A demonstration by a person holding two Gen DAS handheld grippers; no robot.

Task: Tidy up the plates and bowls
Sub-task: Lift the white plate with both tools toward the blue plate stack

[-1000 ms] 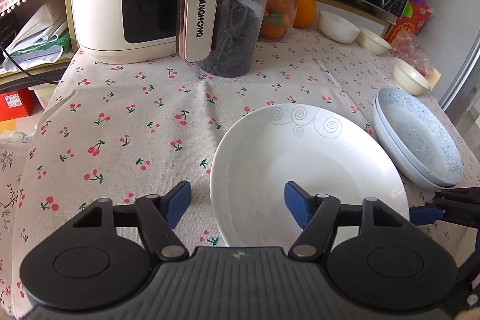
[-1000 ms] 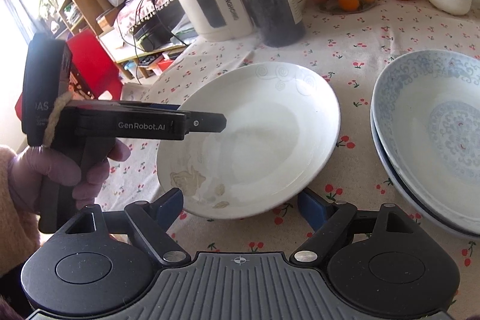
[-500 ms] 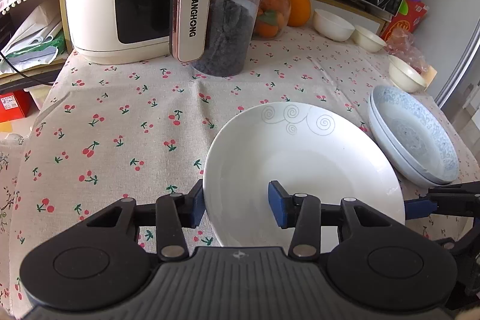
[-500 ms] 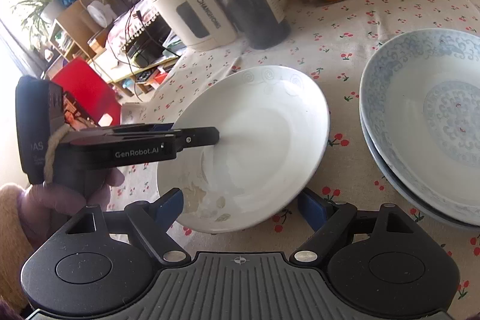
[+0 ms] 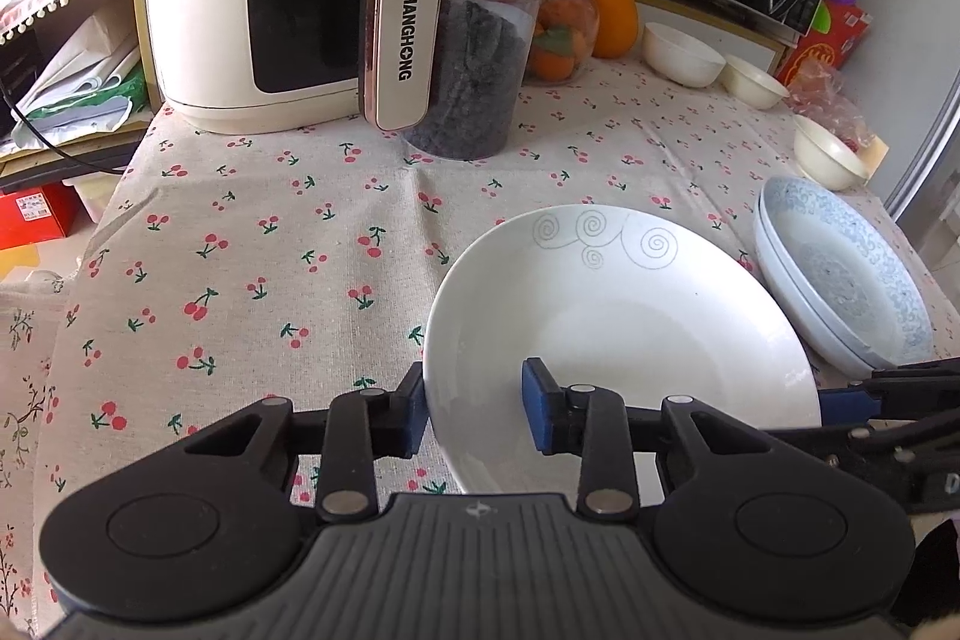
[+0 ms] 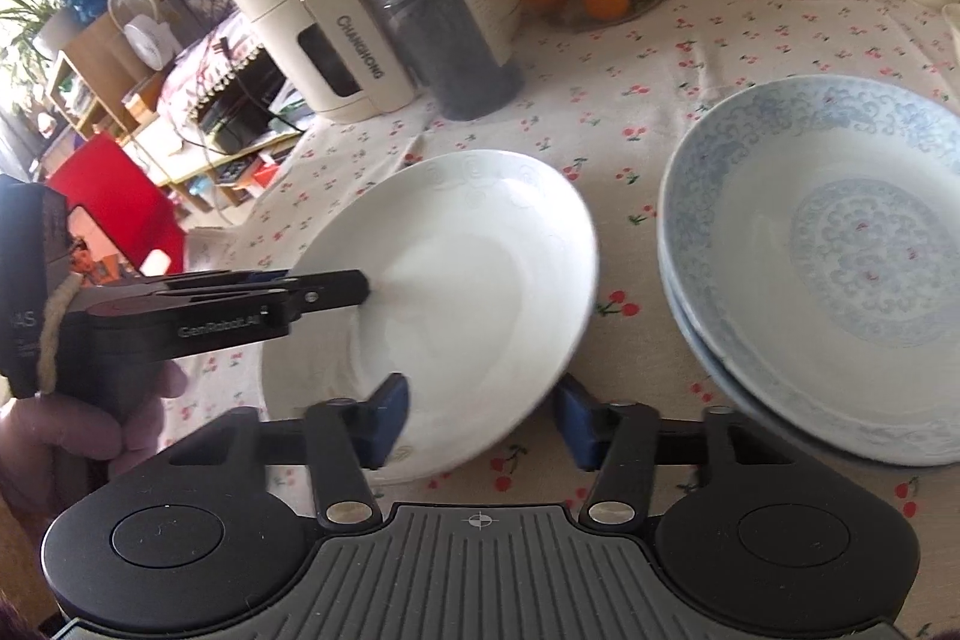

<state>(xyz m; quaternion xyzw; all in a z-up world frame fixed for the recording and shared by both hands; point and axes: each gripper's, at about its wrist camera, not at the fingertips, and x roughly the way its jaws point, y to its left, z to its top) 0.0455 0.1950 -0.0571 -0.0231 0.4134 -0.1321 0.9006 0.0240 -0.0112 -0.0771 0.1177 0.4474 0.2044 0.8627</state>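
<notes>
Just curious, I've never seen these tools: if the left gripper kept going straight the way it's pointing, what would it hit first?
The white plate. The left gripper already straddles its near rim, jaws closing around it, so it would meet the plate almost at once.

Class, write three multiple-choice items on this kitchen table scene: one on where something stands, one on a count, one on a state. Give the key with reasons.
1. Where does the jar of dark contents stand?
A. Right beside the air fryer, behind its handle
B. Inside the white plate
C. On top of the blue-patterned plates

2. How many blue-patterned plates are stacked?
A. One
B. Two
C. Four

3. How does the white plate sit?
A. Upside down on the cloth
B. Flat, with nothing near it
C. Right way up, with a gripper over its rim on each side

Key:
1 A: the jar stands against the fryer, partly hidden by the handle.
2 B: two rims show, one nested in the other.
3 C: the left gripper and right gripper each straddle the rim, one finger inside and one outside, their jaws closing on it.
</notes>
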